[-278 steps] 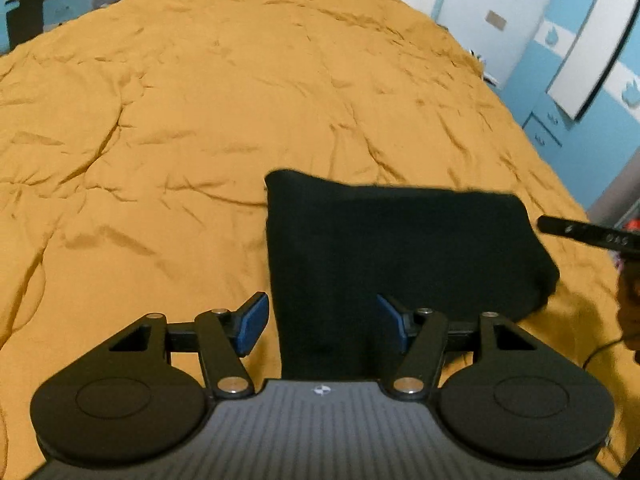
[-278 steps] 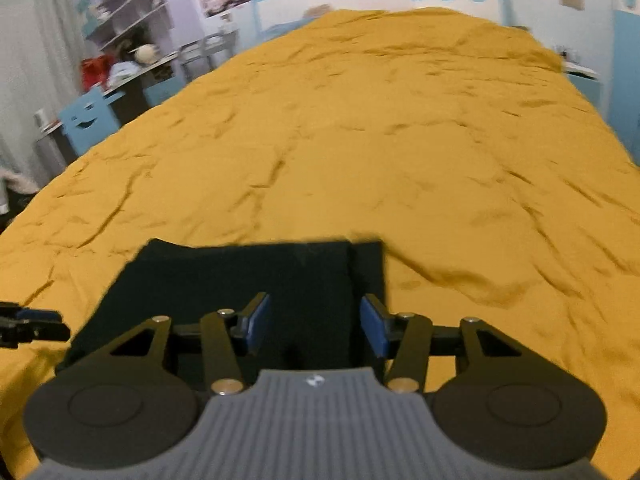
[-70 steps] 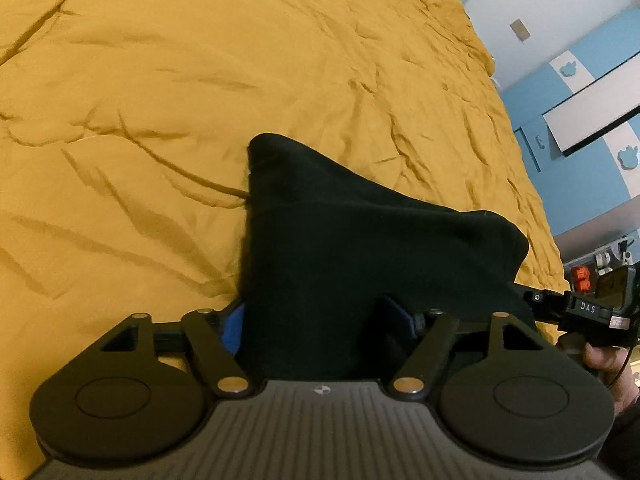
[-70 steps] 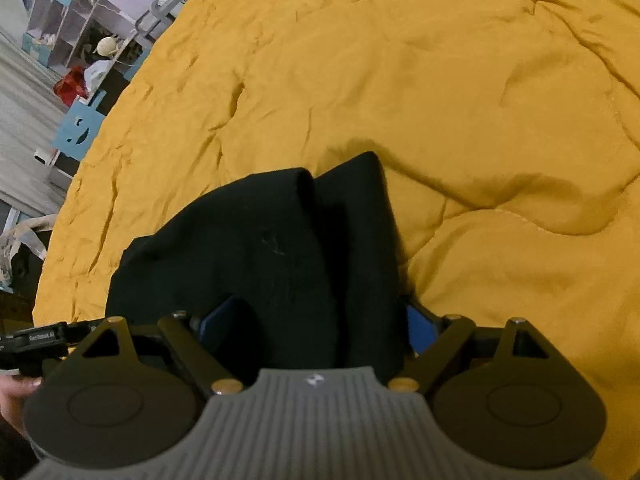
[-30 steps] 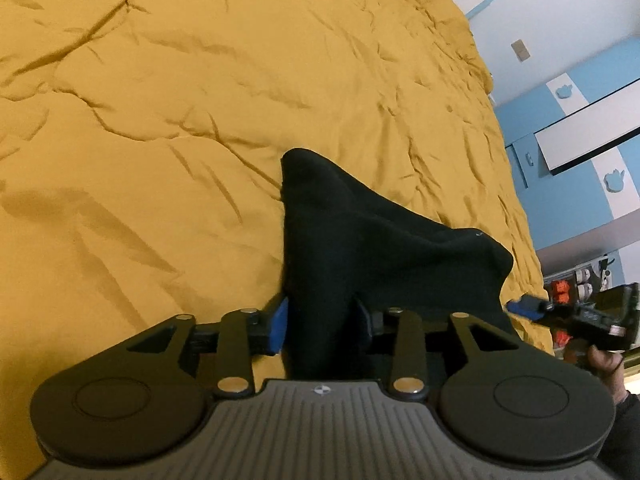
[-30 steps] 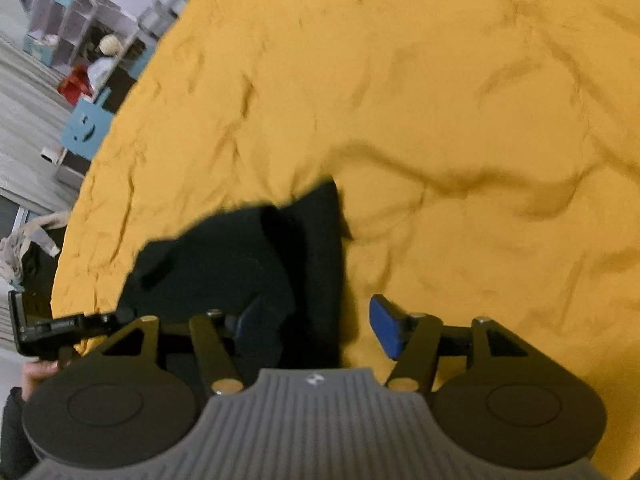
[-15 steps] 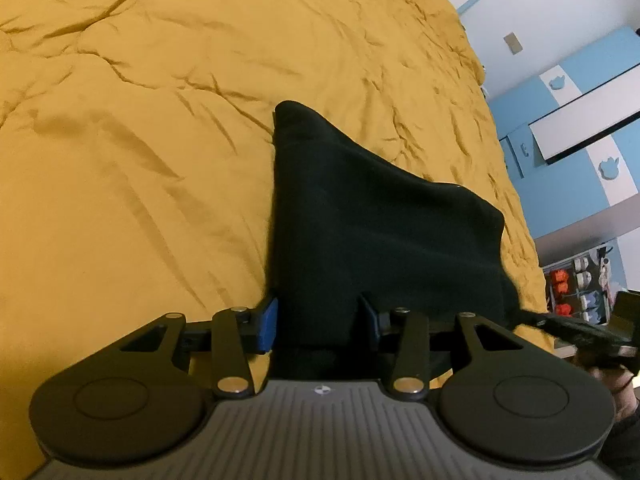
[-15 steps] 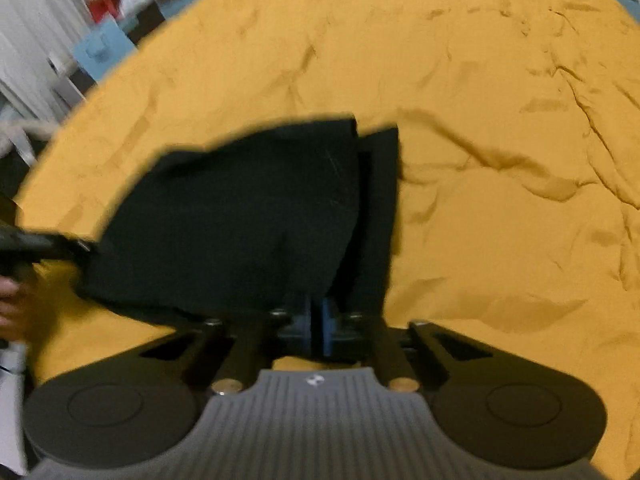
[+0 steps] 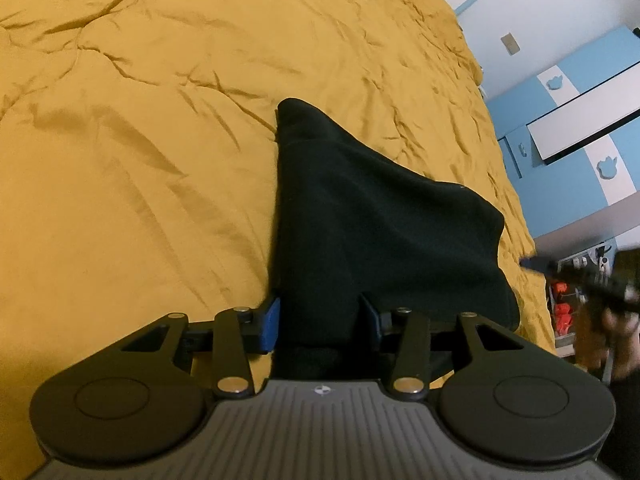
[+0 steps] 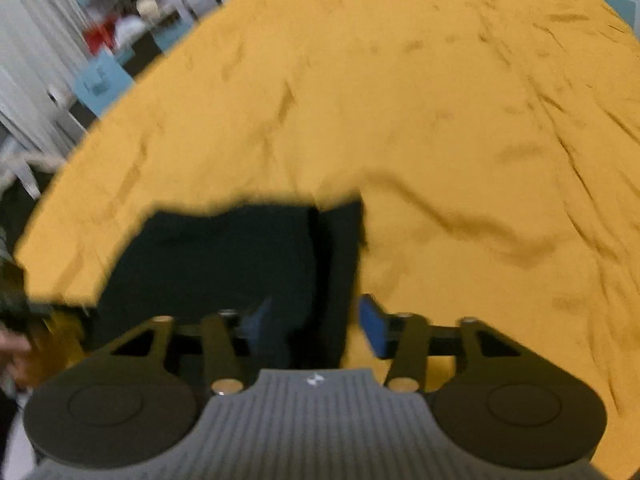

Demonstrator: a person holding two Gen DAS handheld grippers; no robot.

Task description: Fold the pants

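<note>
Left claw (image 9: 318, 320) pinches pants (image 9: 380, 216) edge dead ahead; right claw (image 10: 316, 320) spread, pants ahead-left, blurry.

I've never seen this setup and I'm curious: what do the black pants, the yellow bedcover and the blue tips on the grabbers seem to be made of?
Black pants: soft matte knit or fleece, likely; they drape in thick folds without shine.
Yellow bedcover: woven cloth, probably padded; it creases finely with a faint sheen.
Blue pads on the left gripper: look like dull rubber or plastic, hard to tell which.
</note>
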